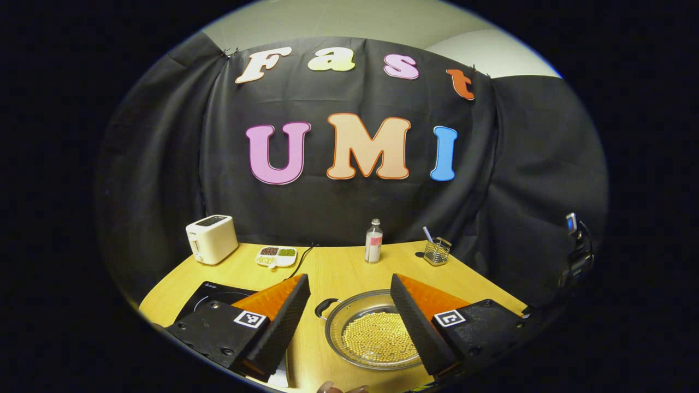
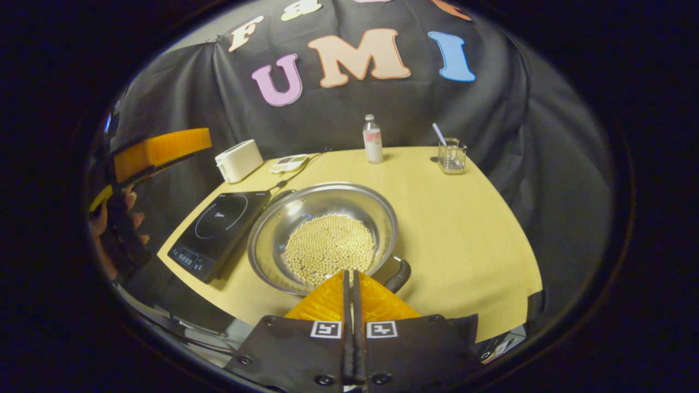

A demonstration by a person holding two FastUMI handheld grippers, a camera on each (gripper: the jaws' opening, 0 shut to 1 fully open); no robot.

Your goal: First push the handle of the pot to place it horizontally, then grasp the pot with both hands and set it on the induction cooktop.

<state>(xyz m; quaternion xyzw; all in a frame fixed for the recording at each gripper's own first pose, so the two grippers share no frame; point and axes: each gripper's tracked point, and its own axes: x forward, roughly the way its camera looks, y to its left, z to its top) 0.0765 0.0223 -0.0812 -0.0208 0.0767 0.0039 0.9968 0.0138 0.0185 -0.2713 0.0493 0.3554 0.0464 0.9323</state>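
Note:
A steel pot (image 1: 345,312) holding several small pale beans sits on the wooden table. In the left gripper view one black handle (image 1: 325,307) points far left, and my left gripper (image 1: 349,281) hovers open above the pot, a finger on either side. In the right gripper view the pot (image 2: 327,197) lies just right of the black induction cooktop (image 2: 218,225). My right gripper (image 2: 349,273) is shut with nothing between its fingers, its tips at the pot's near rim. The near handle (image 2: 400,275) sticks out just right of those tips.
Along the back of the table (image 2: 464,229) stand a white toaster (image 2: 238,159), a small divided dish (image 2: 290,162), a bottle (image 2: 373,139) and a glass holder with a straw (image 2: 451,155). At the left a hand holds the other gripper (image 2: 158,148).

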